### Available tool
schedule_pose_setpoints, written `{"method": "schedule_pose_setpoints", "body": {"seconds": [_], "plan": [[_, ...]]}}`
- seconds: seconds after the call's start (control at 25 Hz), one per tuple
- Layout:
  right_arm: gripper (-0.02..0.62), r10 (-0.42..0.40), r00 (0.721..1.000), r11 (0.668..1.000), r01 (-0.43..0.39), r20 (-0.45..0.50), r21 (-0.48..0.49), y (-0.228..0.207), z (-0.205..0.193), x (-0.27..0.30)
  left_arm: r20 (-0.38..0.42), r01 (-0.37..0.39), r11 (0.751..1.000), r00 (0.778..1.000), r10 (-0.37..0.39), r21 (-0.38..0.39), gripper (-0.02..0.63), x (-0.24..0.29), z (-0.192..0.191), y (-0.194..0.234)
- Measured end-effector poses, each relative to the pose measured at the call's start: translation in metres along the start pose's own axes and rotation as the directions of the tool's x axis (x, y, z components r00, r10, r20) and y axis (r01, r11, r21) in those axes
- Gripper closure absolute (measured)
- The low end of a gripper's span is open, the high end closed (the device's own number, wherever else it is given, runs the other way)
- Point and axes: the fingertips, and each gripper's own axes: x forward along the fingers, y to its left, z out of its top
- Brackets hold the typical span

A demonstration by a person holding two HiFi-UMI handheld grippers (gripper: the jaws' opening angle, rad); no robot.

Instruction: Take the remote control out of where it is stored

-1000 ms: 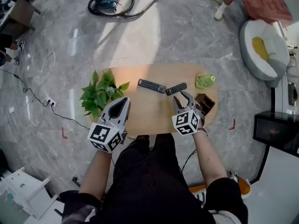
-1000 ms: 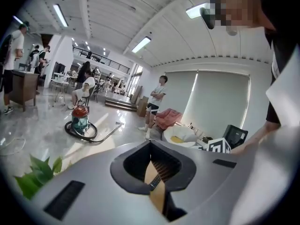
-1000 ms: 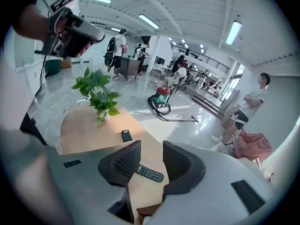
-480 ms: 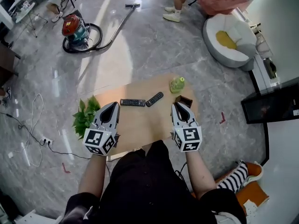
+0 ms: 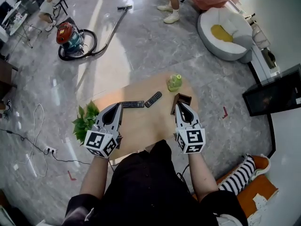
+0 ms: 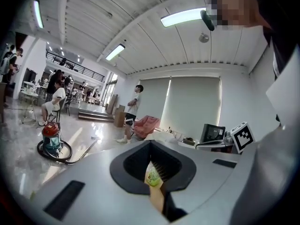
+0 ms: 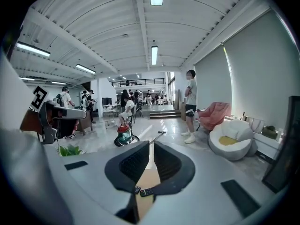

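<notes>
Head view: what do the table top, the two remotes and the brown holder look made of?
Table top: light wood or wood-look laminate, smooth, warm tan with a soft sheen. Longer remote and shorter remote: probably black plastic, matte, with rows of pale buttons. Brown holder: dark brown, stiff, open-topped; wood or leatherette, too small to tell.

The head view looks steeply down from high above the worktop (image 5: 141,121), the left tool (image 5: 116,106) and the right tool (image 5: 181,105). Each tool view sits right behind its own jaws and looks out across the room. All three show the worktop and the vacuum cleaner (image 5: 70,36).
</notes>
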Motion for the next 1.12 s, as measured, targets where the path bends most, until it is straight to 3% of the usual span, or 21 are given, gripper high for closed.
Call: {"method": "schedule_pose_setpoints", "body": {"seconds": [0.36,0.6,0.76,1.0,1.12], "plan": [[0.558,-0.043,0.993,0.999,0.041,-0.106,-0.022,-0.037,-0.053,-0.01,-0.103,0.071,0.997,0.992,-0.073,-0.029,0.6,0.036,-0.04,-0.028],[0.548,-0.073,0.953,0.994,0.047,-0.295,-0.095,-0.085,-0.135,-0.01,-0.201,0.127,0.99,0.97,-0.136,-0.059,0.6,0.075,-0.077,-0.062],[0.459,-0.03,0.902,0.975,-0.068,-0.43,-0.21,-0.101,-0.194,-0.002,-0.261,0.131,0.988,0.954,-0.148,-0.079,0.6,0.1,-0.104,-0.078],[0.439,0.062,0.801,0.911,-0.289,-0.596,-0.294,-0.111,-0.281,0.015,-0.351,0.079,0.991,0.93,-0.112,-0.108,0.6,0.122,-0.136,-0.087],[0.439,0.077,0.759,0.863,-0.375,-0.647,-0.337,-0.118,-0.322,0.026,-0.39,0.046,0.992,0.917,-0.088,-0.116,0.6,0.13,-0.152,-0.086]]}}
